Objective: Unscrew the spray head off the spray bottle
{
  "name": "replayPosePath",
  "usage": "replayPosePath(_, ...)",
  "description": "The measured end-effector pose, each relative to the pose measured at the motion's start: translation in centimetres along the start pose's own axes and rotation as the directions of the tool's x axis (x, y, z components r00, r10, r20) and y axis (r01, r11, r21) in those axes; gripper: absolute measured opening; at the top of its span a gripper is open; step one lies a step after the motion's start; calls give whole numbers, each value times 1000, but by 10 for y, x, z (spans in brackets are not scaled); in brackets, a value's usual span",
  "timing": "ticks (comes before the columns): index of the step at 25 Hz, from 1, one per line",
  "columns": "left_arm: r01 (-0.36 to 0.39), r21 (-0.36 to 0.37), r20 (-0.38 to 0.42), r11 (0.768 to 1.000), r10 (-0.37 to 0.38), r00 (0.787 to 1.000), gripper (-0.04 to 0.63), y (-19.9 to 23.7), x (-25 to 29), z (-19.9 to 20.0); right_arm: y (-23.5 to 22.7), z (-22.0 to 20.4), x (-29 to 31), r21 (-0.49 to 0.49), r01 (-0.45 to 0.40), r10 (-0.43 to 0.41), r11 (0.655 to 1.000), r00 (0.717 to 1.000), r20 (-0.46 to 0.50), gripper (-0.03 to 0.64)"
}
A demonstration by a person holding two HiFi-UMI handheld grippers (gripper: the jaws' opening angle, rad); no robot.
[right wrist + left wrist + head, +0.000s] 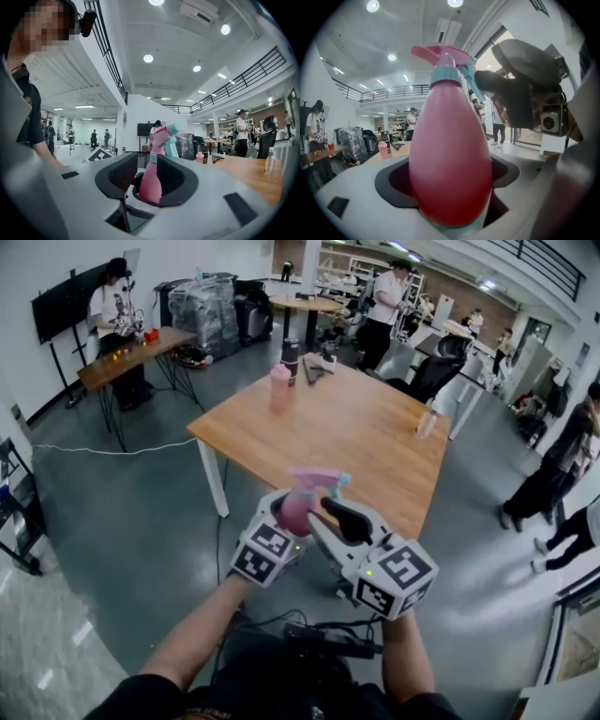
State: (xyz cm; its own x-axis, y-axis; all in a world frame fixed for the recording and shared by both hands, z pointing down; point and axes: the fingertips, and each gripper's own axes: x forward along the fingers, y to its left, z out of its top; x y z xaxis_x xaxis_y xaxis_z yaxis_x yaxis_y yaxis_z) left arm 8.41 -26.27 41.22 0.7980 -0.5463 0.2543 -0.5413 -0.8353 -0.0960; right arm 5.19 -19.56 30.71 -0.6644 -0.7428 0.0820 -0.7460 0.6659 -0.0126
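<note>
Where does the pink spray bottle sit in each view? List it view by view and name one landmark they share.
Head view: spray bottle at lower centre, just in front of the wooden table's near edge.
Left gripper view: it fills the centre, upright.
Right gripper view: small, just below the middle.
Shared landmark: the pink cup on the wooden table, at left in the left gripper view and right of the bottle in the right gripper view.

Spray bottle [450, 159]: pink plastic, smooth, a soft gloss noted on the body.
Spray head [443, 54]: pink and teal plastic, smooth.
Left gripper [450, 180], right gripper [150, 174]: housings recorded as white matt plastic; pads [119, 176] black, matt, rubber-like.
Table [356, 442]: wood-look top, smooth, satin.
Floor [122, 521]: grey, polished, faintly reflective.
</note>
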Motion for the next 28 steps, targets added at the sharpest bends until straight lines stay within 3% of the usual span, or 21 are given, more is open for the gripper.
replayPosePath(18, 27, 56, -50, 998, -24, 998, 425, -26, 1, -7, -16, -8, 4, 2, 57, -57, 998, 998, -18, 152)
replayPosePath(22, 76, 78, -68, 994, -70, 995, 425, -32, -3, -8, -16, -10, 1, -17, 16, -17, 1000, 1000, -18, 143)
replayPosePath(28, 231, 124, -90, 965, -221, 971, 425, -49, -12, -5, -9, -7, -9, -15, -146, 145, 989, 989, -16, 140)
